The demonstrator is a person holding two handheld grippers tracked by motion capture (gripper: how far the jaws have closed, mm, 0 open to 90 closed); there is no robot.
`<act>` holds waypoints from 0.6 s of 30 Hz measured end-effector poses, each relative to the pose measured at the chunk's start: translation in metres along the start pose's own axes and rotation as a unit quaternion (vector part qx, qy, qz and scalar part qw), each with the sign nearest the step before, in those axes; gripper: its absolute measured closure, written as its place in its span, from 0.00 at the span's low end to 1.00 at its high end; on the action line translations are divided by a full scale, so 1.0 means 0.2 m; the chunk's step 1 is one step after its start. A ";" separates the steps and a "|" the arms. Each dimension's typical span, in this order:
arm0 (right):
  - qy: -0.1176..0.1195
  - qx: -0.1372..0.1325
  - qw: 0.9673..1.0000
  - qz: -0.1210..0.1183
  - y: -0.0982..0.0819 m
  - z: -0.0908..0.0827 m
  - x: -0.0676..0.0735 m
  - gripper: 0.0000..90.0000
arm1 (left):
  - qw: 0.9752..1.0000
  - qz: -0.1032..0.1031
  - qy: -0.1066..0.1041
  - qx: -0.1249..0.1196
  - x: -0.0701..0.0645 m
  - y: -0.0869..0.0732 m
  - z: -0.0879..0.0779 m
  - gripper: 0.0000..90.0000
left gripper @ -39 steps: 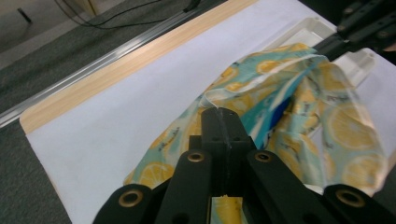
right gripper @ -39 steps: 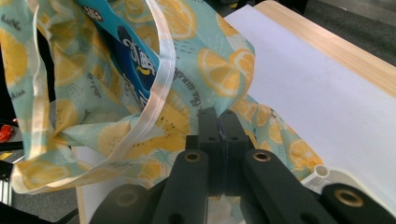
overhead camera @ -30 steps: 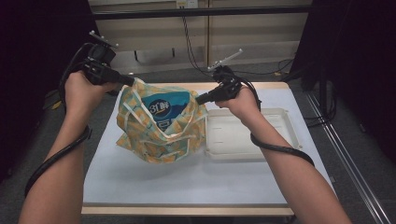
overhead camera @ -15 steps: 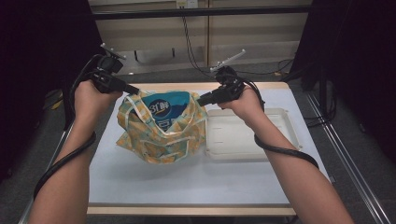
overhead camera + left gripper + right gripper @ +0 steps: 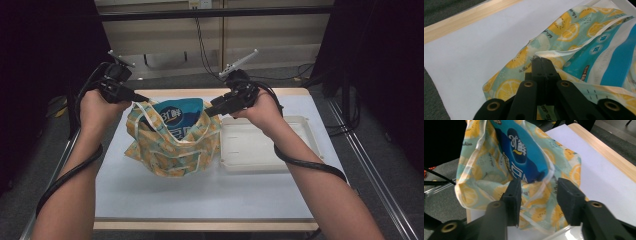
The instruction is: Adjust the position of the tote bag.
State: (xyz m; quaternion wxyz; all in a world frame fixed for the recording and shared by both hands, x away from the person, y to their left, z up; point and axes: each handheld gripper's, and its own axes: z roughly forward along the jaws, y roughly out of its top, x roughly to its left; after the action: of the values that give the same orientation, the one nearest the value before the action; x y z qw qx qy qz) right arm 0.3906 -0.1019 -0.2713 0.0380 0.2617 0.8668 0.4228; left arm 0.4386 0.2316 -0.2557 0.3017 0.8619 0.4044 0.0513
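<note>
A white-covered tabletop (image 5: pixel 200 195) with a light wooden edge carries everything. At its right edge, toward the far side, lies a shallow white tray (image 5: pixel 295 150), its surface bare.

Just left of the tray, near the middle of the far edge, stands a fabric bag (image 5: pixel 172 147) printed with yellow lemon slices on pale teal, trimmed with white piping. Its mouth is pulled open between the two grippers. A blue snack packet (image 5: pixel 177 120) with white lettering sticks up out of the bag, its top above the rim.

The left hand-held gripper (image 5: pixel 137 98), held in a person's hand (image 5: pixel 97 107) by the far-left corner, is closed on the left side of the bag's rim; in the left gripper view its jaws (image 5: pixel 543 65) meet tightly over the cloth. The right hand-held gripper (image 5: pixel 212 108) sits at the bag's right rim. In the right gripper view its jaws stand apart, the bag's edge and the packet beyond the gap (image 5: pixel 539 192).
</note>
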 end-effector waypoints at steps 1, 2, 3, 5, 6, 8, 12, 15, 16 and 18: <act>0.001 0.001 1.000 -0.003 0.01 0.00 0.01 0.56 | 1.000 0.001 0.002 -0.001 0.00 0.00 0.00 1.00; 0.004 0.003 1.000 -0.003 0.01 0.01 0.02 0.55 | 1.000 0.002 0.003 -0.002 0.00 0.00 0.00 1.00; 0.006 0.004 1.000 -0.006 0.02 0.01 0.03 0.54 | 1.000 0.002 0.005 -0.002 0.00 0.00 -0.01 1.00; 0.007 0.005 1.000 -0.013 0.03 0.01 0.05 0.52 | 1.000 0.001 0.002 -0.002 -0.01 0.00 -0.01 1.00; 0.009 0.005 1.000 -0.012 0.03 0.01 0.07 0.51 | 1.000 0.000 0.000 -0.003 -0.01 0.00 -0.01 1.00; 0.015 0.005 1.000 -0.017 0.05 0.01 0.09 0.49 | 1.000 -0.004 0.002 -0.004 -0.01 -0.01 0.00 1.00; 0.028 0.011 0.999 -0.029 0.06 0.03 0.13 0.45 | 1.000 0.000 -0.002 -0.003 0.00 -0.01 -0.01 1.00; 0.039 0.018 0.999 -0.031 0.06 0.06 0.15 0.42 | 1.000 -0.004 -0.001 -0.002 0.00 -0.01 -0.01 1.00; 0.043 0.020 0.998 -0.032 0.07 0.07 0.16 0.41 | 1.000 -0.005 -0.001 -0.003 0.00 -0.01 -0.01 1.00; 0.045 0.023 0.998 -0.033 0.07 0.08 0.17 0.36 | 1.000 -0.005 -0.001 -0.004 0.00 -0.01 -0.01 1.00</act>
State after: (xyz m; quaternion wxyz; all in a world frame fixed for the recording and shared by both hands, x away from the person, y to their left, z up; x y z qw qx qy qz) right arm 0.3718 -0.0666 -0.2667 0.0065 0.2145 0.8854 0.4123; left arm 0.4366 0.2340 -0.2562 0.3055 0.8587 0.4084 0.0504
